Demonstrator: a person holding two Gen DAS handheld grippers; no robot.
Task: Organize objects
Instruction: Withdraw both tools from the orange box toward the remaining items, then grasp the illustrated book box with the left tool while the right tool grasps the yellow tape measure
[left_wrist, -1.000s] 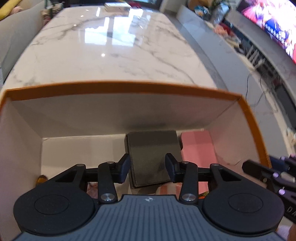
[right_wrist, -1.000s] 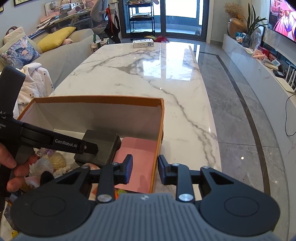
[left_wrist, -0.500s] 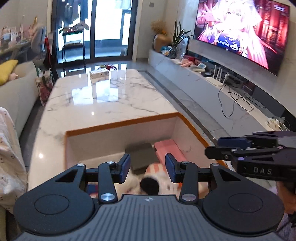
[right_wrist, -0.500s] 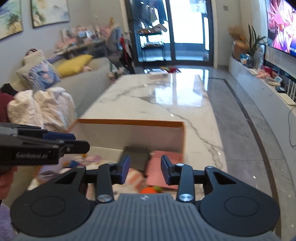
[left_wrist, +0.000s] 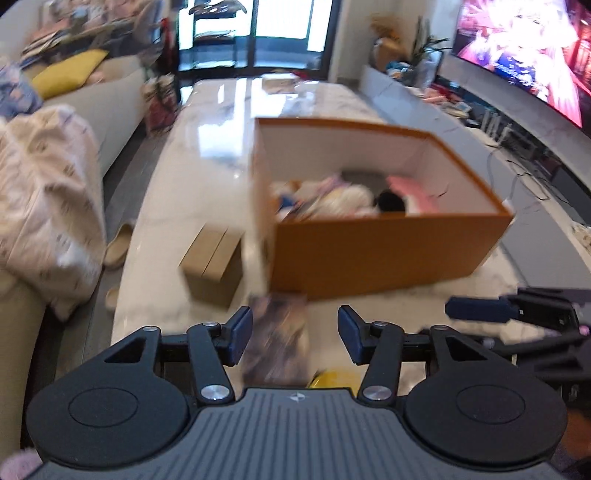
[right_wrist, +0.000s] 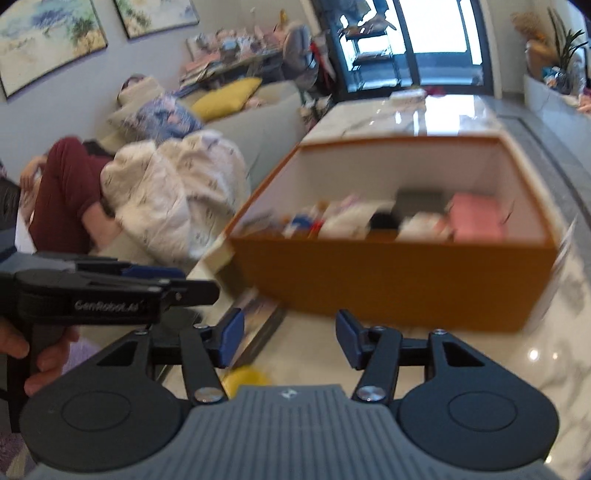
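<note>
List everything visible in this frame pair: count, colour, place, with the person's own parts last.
table: one, white marble, under everything.
orange box: one, open, white inside, on the table.
box contents: blurred jumble; a pink item at right, a dark grey one behind.
small carton: one, brown, on the table left of the orange box.
book: one, blurred dark cover, flat before the orange box.
yellow object: one, near table edge, mostly hidden.
left hand-held gripper: black, blue pads, empty, jaws opening.
right hand-held gripper: same, empty, jaws opening.
</note>
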